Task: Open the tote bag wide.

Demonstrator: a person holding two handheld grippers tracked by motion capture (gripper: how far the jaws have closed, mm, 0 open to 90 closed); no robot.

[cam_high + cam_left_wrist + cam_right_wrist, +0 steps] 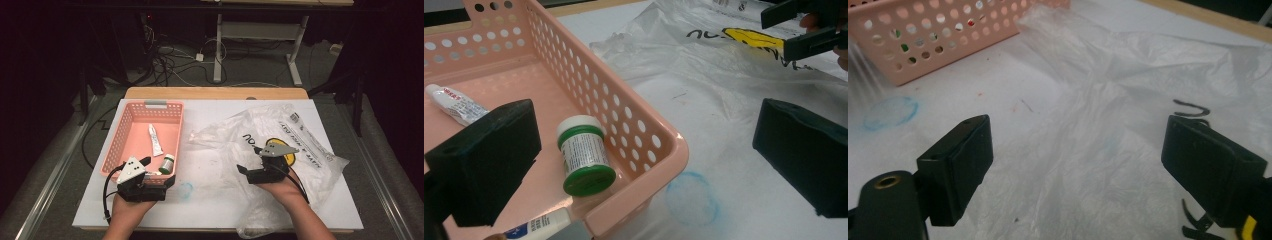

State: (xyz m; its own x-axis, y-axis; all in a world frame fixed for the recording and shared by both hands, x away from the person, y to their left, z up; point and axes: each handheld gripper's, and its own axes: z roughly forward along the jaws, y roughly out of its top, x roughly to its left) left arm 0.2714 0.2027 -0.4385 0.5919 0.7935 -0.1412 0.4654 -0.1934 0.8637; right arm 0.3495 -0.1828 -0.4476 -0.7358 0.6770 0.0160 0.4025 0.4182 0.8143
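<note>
A pink perforated basket (131,125) stands at the table's left and holds a white tube (155,140) and a green-lidded jar (167,162) lying on its side. In the left gripper view the jar (583,155) lies near the basket's near corner, with another small tube (541,225) at the bottom edge. My left gripper (159,171) is open and straddles that corner of the basket (644,135). A crumpled clear plastic bag (300,135) with black and yellow print covers the right half. My right gripper (249,159) hangs open over the bag (1128,90), with nothing pinched between its jaws.
The white table top (215,200) bears a faint blue ring mark (186,190) between the two grippers. A wooden edge (215,93) runs along the far side. Beyond it are desk legs and loose cables on the floor.
</note>
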